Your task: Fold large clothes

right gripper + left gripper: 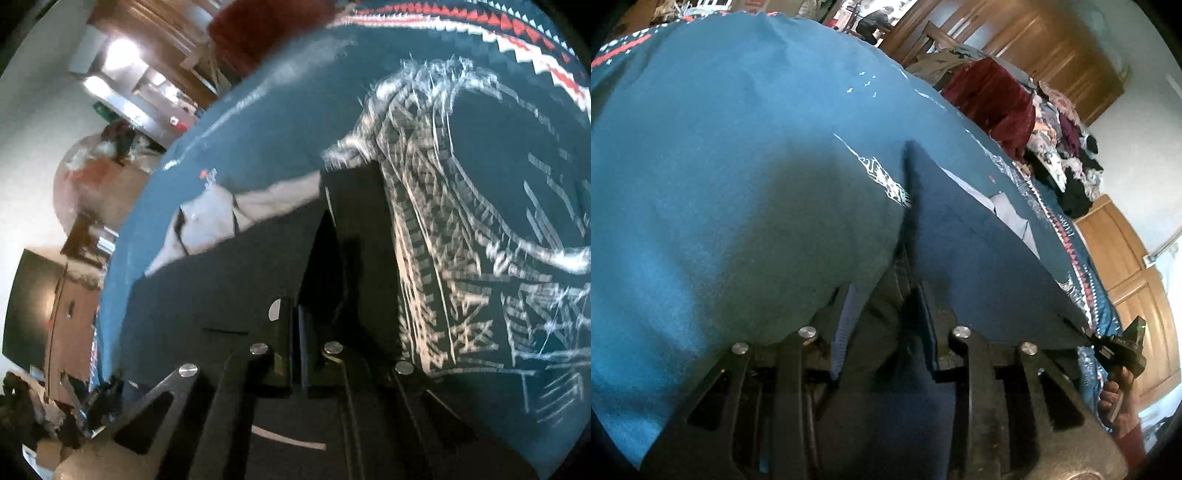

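Left wrist view: the left gripper (886, 280) is clenched on a navy garment (960, 258), a dark fold of it pinched between the 2 black fingers, and a large teal woven blanket with white and red geometric border (720, 166) fills most of the frame under and behind it. The navy cloth runs taut to the far right, where the right gripper (1123, 343) shows small with a hand (1115, 398) behind it. That stretch suggests the edge is held at 2 corners to keep it straight for a fold.

Background right: a dark red velvety cloth (993, 99) and a heap of mixed clothes (1067, 147) sit past the blanket, in front of wooden wardrobe doors (1052, 48).

Right wrist view: the right gripper has its jaws closed on the navy garment's edge, cloth bunched dark between the fingers. A pale lining patch (266, 206) shows on the garment to the left; the blanket's white line pattern (461, 240) lies right. Frame is motion-blurred, so likely mid-carry. The garment is lifted just over the blanket, fold not yet laid.
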The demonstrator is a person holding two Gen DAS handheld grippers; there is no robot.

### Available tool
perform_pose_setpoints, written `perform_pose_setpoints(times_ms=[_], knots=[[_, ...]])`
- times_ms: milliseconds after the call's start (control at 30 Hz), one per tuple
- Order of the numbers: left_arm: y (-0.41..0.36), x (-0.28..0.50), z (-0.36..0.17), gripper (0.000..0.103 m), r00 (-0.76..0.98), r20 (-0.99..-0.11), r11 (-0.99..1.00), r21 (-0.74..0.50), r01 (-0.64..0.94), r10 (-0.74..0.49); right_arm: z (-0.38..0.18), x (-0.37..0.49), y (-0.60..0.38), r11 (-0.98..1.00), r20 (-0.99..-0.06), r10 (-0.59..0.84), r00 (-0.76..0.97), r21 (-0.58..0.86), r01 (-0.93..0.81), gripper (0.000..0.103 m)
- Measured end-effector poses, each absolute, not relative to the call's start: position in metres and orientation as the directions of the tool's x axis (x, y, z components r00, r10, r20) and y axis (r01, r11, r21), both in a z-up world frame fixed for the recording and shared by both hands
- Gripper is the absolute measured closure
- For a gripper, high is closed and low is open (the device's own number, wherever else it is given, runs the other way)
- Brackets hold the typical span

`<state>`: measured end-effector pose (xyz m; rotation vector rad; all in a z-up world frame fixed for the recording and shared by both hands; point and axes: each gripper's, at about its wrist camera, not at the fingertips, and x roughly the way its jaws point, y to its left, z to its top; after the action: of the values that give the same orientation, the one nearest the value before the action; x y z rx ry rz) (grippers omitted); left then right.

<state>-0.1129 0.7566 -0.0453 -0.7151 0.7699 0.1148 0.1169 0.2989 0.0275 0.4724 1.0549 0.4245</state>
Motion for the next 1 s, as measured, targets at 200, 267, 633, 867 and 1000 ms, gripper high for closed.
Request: perform_pose_setpoints(times_ms=[200,267,633,867,1000], knots=[[0.728,-0.103,0.002,0.062,0.755,-0.653,0.877,-0.396,-0.273,-0.06,0.01,0.119,0.302,0.838,-0.734,0.531,0.423,0.528,-0.136,0.098],[0.718,-0.082,-0.005,0.055,0.701,-0.711,0.913,-0.321,-0.252,-0.056,0.005,0.121,0.306,0.882,-0.783,0.464,0.415,0.451,-0.136,0.094],[0.713,-0.048,-0.045,0.072,0.577,-0.794,0.909,-0.365,-0.201,-0.191,-0.014,0.096,0.36,0.834,-0.768,0.543,0.341,0.442,-0.331,0.098],[0.785,-0.134,-0.017,0.061,0.581,-0.802,0.874,-0.375,-0.309,-0.138,0.033,0.035,0.251,0.85,-0.779,0.525,0.343,0.462,-0.251,0.067],[0.768,-0.195,-0.004,0.055,0.575,-0.762,0.844,-0.492,-0.215,-0.299,0.039,-0.061,0.198,0.815,-0.764,0.579,0.285,0.549,-0.184,0.063]])
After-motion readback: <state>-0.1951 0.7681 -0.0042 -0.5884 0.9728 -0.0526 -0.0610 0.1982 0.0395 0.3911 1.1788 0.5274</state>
